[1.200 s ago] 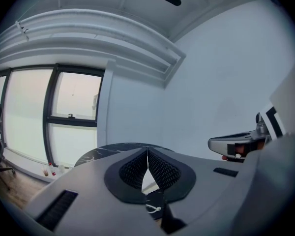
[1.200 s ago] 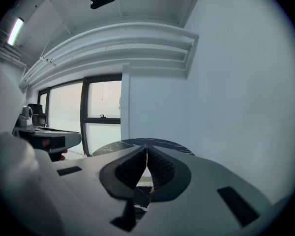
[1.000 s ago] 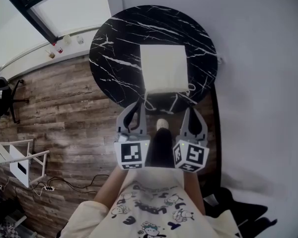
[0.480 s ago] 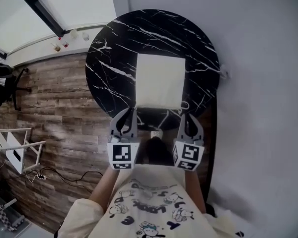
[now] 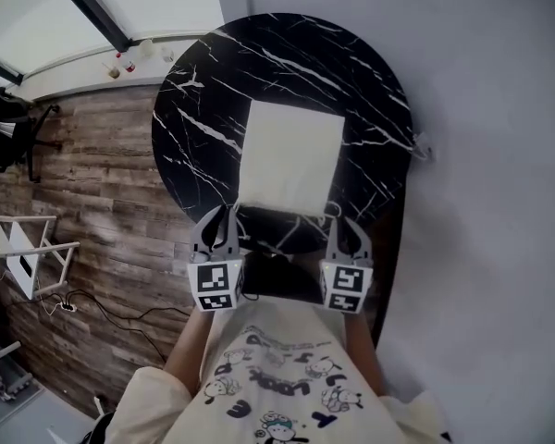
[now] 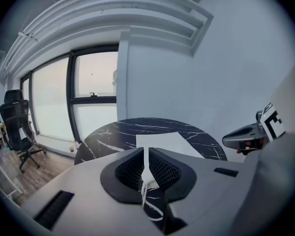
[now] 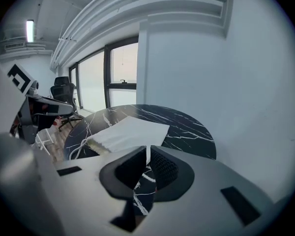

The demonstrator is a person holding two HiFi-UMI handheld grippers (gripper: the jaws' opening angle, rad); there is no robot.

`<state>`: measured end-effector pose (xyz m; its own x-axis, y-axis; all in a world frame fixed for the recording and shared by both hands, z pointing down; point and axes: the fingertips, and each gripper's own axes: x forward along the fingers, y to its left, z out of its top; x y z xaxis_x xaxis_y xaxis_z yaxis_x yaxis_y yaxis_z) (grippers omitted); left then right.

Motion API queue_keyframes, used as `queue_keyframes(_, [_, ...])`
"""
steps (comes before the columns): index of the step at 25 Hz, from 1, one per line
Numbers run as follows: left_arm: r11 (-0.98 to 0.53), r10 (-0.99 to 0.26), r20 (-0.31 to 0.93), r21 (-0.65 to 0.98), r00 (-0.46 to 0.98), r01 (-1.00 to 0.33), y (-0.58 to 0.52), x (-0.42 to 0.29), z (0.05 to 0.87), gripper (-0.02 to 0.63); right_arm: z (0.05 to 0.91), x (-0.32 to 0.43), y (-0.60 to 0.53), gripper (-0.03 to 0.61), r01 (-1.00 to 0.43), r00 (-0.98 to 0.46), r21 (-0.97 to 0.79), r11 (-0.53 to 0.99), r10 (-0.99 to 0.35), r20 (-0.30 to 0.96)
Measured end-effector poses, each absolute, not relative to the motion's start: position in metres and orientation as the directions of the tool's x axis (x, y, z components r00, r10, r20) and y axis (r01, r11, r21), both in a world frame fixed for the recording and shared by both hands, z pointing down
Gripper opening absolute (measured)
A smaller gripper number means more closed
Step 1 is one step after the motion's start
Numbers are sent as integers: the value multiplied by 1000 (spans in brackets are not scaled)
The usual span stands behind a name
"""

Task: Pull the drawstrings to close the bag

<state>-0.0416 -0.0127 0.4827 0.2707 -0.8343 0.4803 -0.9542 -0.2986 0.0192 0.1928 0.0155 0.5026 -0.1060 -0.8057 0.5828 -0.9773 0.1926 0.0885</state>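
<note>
A cream drawstring bag point(image 5: 291, 160) lies flat on the round black marble table point(image 5: 203, 109). Both grippers hover side by side at the table's near edge, just short of the bag's mouth. My left gripper point(image 5: 224, 215) is shut on a white drawstring point(image 6: 148, 178); its knot and loop hang out behind the closed jaws point(image 6: 146, 156). My right gripper point(image 5: 340, 222) is shut too, with a thin white strip of the other drawstring point(image 7: 147, 154) pinched between its jaws. In the right gripper view the bag point(image 7: 130, 132) looks slightly gathered along its near edge, with a cord loop point(image 7: 74, 151) at its left corner.
A grey wall runs close along the table's right side. On the wooden floor to the left are a black office chair point(image 5: 0, 146), a white rack point(image 5: 23, 257) and cables point(image 5: 83, 308). Small bottles point(image 5: 120, 63) stand by the window. The person's torso is right behind the grippers.
Both grippers have drawn back from the bag toward the person's body and sunk lower, keeping their jaws shut. The head view has shifted, so the table sits lower and nearer.
</note>
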Motion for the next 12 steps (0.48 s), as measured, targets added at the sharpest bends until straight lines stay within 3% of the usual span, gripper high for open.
queue_keyframes(3, [-302, -817, 515, 2, 260, -953, -14, -46, 493, 64, 518, 194, 12, 18, -972, -138, 65, 225, -775, 617])
queue_keyframes(5, [-312, -797, 545, -1, 261, -950, -15, -50, 503, 134, 527, 192, 10, 23, -969, -161, 45, 245, -756, 635])
queue_keyframes(7, [-336, -768, 581, -5, 271, -942, -15, -52, 517, 165, 533, 188, 9, 72, -964, -192, 15, 265, -735, 650])
queue_keyframes(8, [-354, -748, 601, -5, 280, -935, -14, -52, 524, 172, 536, 186, 9, 144, -962, -204, 1, 273, -724, 659])
queue_keyframes(12, [-438, -658, 683, -5, 317, -899, -13, -47, 556, 202, 551, 184, 8, 164, -952, -208, 15, 305, -684, 699])
